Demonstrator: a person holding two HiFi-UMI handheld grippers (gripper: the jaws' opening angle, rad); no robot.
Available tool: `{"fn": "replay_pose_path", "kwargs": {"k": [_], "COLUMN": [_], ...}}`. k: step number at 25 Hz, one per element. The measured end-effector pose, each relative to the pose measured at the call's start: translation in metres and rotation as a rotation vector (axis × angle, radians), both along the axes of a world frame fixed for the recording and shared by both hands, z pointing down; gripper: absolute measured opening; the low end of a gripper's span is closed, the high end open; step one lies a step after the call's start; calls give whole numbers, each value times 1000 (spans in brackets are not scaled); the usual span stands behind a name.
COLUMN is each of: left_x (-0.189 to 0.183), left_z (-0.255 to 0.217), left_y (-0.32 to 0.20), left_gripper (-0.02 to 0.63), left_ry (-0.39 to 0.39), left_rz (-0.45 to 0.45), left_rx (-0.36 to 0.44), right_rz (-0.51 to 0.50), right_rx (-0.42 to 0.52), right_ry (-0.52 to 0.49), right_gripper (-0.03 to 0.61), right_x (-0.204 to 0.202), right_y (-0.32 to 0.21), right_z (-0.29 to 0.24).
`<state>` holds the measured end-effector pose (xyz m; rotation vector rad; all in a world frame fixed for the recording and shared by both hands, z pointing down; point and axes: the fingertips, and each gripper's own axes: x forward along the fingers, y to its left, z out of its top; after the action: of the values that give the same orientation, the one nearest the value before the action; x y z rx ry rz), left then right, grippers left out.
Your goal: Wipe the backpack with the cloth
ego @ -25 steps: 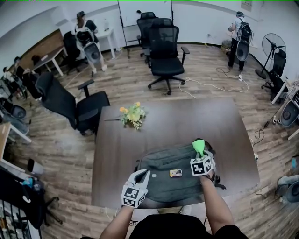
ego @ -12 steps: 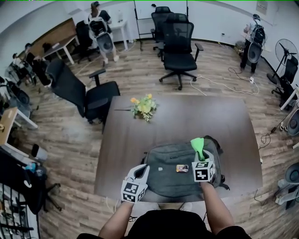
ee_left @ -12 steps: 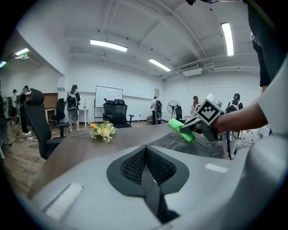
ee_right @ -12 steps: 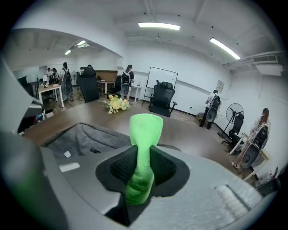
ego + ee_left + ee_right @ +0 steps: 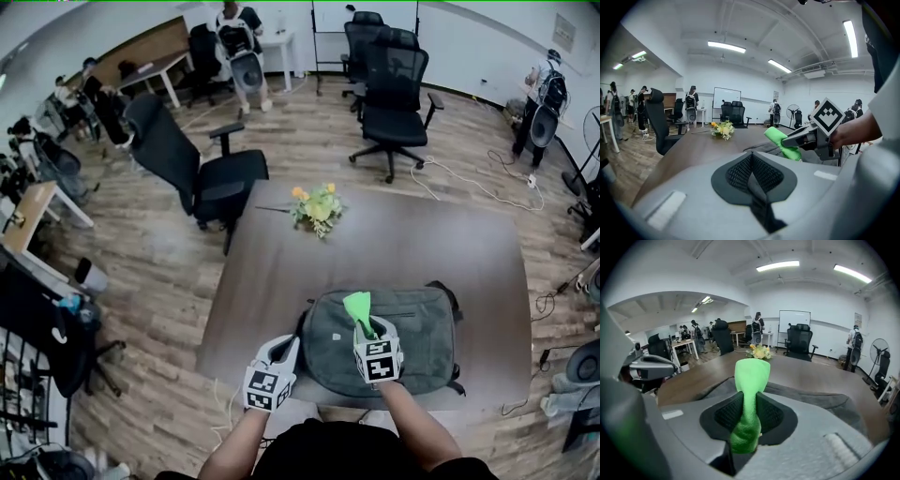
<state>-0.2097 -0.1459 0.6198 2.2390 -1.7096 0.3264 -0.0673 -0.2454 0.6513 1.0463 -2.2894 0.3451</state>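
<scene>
Backpack (image 5: 417, 342) lies flat on the tabletop (image 5: 403, 239), near my edge of it. My right gripper (image 5: 364, 328) is clamped tight on the green cloth (image 5: 357, 305) over the backpack's left half. My left gripper (image 5: 284, 349) has its jaws pressed together on nothing, just beside the backpack's left edge.
</scene>
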Motion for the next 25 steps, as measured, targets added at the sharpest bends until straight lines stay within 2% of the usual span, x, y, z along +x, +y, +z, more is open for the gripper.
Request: {"fn": "replay_pose_path", "kwargs": {"k": [4,13,19,23,25], "left_x": [-7,-25,-28,-24,-21], "left_z": [4,18,20,22,23], "left_y": [10,30,32,31,29], "left_gripper": [18,18,18,18,18], "left_ry": [5,38,28,-17,-10], "left_rz": [-42,-113,-112,-78,-66], "left_rx": [-16,-45,-52,-56,-60], "right_rz": [-102,-214,-240,-210,-182], "right_rx": [-18,-116,-144,-158,-165], "right_ry": [-8,-24,18,57,69], "right_gripper": [83,83,84,84,84], "right_x": [-36,-87,-98,-91,-83], "right_y": [15,46,56,52,46], "right_z": [9,35,52,60,61]}}
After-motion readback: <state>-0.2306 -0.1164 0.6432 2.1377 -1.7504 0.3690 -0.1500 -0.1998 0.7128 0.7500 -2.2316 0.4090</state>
